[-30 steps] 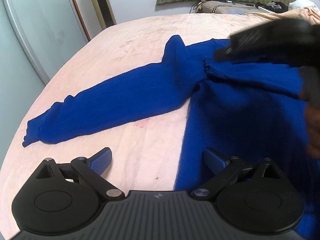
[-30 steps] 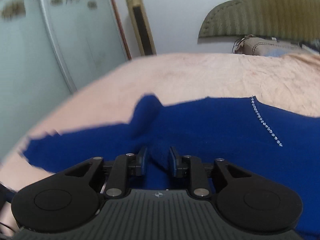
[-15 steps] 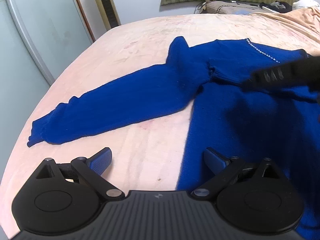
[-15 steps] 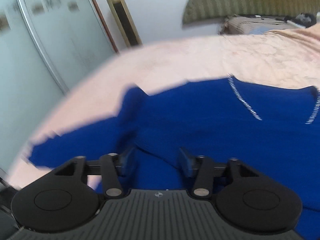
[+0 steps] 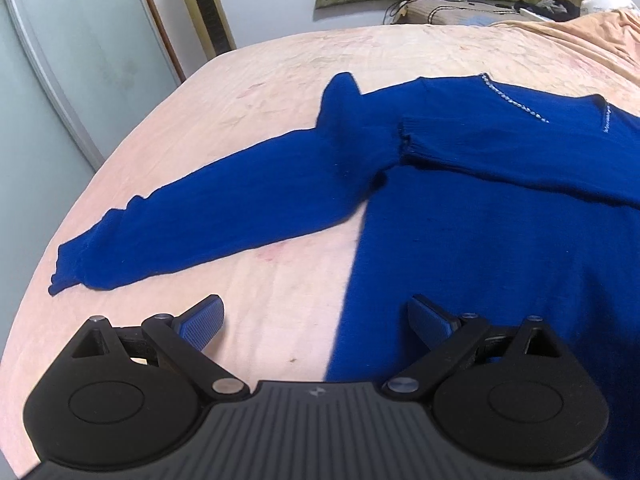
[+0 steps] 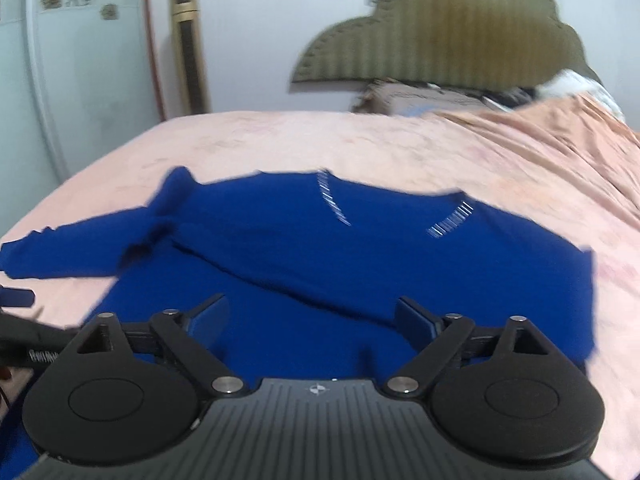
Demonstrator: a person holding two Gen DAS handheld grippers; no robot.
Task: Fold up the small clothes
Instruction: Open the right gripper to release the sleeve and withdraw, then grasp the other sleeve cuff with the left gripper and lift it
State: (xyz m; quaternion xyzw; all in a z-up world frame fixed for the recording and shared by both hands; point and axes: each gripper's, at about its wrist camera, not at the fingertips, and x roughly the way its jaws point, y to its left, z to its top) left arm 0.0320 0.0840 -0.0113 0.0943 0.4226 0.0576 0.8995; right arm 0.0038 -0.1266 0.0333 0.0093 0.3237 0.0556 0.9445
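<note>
A royal-blue knitted sweater (image 5: 500,208) lies flat on the bed's peach-pink crumpled sheet (image 5: 280,80), its neckline with a silvery bead trim (image 6: 334,204) towards the head end. One sleeve (image 5: 208,224) stretches out towards the bed's left edge, while the other is folded across the chest. The left claw (image 5: 316,320) stands wide and empty, hovering over the sweater's left side edge near the foot of the bed. The right claw (image 6: 310,314) is opening, already wide, nothing pressed between its blue pads (image 6: 414,318), above the sweater's lower body.
</note>
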